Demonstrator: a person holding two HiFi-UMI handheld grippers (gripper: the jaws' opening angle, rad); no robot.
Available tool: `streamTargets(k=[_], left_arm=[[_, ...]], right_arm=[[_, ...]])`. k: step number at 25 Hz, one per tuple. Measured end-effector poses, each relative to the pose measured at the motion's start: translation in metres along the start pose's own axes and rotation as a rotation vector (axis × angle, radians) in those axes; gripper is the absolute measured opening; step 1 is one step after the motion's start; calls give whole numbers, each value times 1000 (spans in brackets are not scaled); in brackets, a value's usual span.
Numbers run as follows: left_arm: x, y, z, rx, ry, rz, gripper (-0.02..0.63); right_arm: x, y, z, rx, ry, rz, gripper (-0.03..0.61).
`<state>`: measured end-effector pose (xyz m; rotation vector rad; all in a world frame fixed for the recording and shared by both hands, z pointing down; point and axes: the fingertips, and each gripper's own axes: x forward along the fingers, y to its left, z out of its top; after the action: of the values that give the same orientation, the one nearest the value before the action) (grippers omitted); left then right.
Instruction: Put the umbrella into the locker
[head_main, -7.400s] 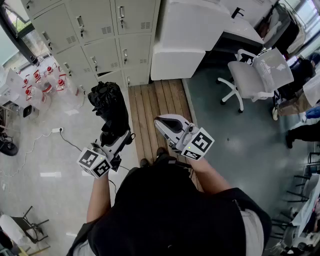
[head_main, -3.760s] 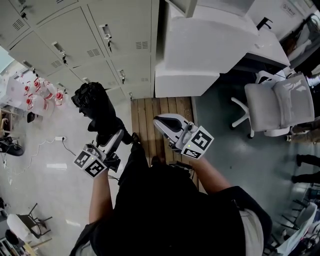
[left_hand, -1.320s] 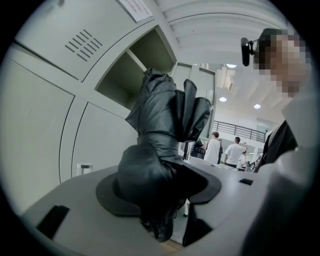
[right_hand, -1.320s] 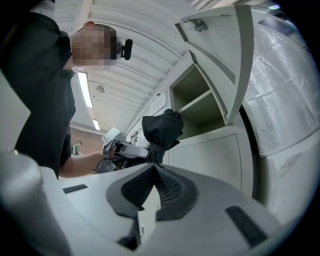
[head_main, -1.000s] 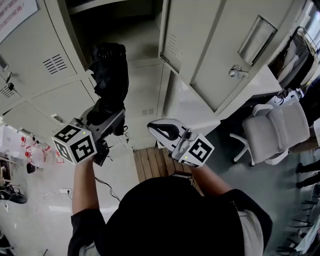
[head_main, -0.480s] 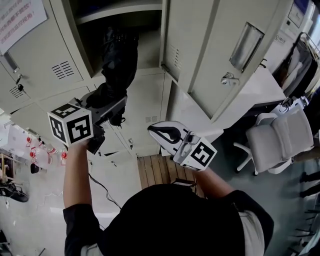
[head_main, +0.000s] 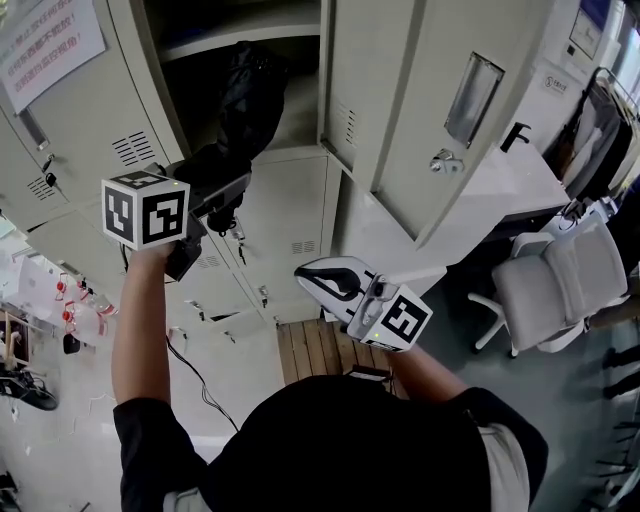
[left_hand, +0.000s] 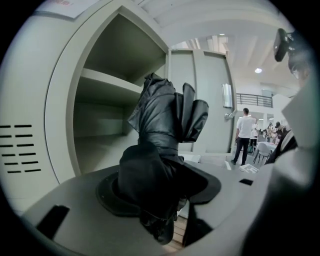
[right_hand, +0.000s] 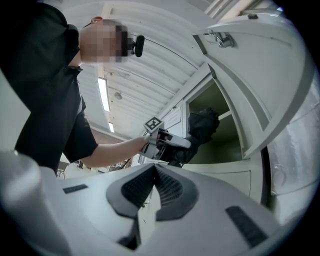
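A black folded umbrella (head_main: 245, 105) sticks up out of my left gripper (head_main: 225, 182), whose jaws are shut on its lower end. Its upper part reaches into the mouth of the open locker compartment (head_main: 215, 60). In the left gripper view the umbrella (left_hand: 162, 125) stands between the jaws of the left gripper (left_hand: 155, 200), in front of the compartment's inner shelf (left_hand: 107, 85). My right gripper (head_main: 315, 275) hangs lower, to the right, shut and empty. In the right gripper view its pads (right_hand: 172, 187) meet, and the umbrella (right_hand: 202, 125) shows at the locker opening.
The locker's door (head_main: 440, 110) stands swung open to the right of the compartment. Shut locker doors (head_main: 270, 220) lie below, and a paper notice (head_main: 50, 45) hangs at upper left. A white desk (head_main: 500, 180) and an office chair (head_main: 560, 280) stand at right. A person (left_hand: 245, 135) stands far off.
My left gripper has risen with the umbrella, whose top now reaches further into the open compartment. The right gripper has lifted slightly and stays shut.
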<state>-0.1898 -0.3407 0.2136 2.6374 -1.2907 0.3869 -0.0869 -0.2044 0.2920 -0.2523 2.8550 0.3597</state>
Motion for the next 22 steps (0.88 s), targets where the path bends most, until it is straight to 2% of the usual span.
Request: streamTargets(k=[6, 15, 22], left_arm=[[9, 3, 5, 31, 39, 5, 241], [20, 21, 5, 2, 60, 27, 238], [27, 34, 13, -57, 27, 37, 235]], right_arm=[[-3, 1, 6, -9, -8, -18, 11], [-5, 0, 11, -11, -19, -36, 12], [-7, -1, 10, -1, -28, -44, 12]])
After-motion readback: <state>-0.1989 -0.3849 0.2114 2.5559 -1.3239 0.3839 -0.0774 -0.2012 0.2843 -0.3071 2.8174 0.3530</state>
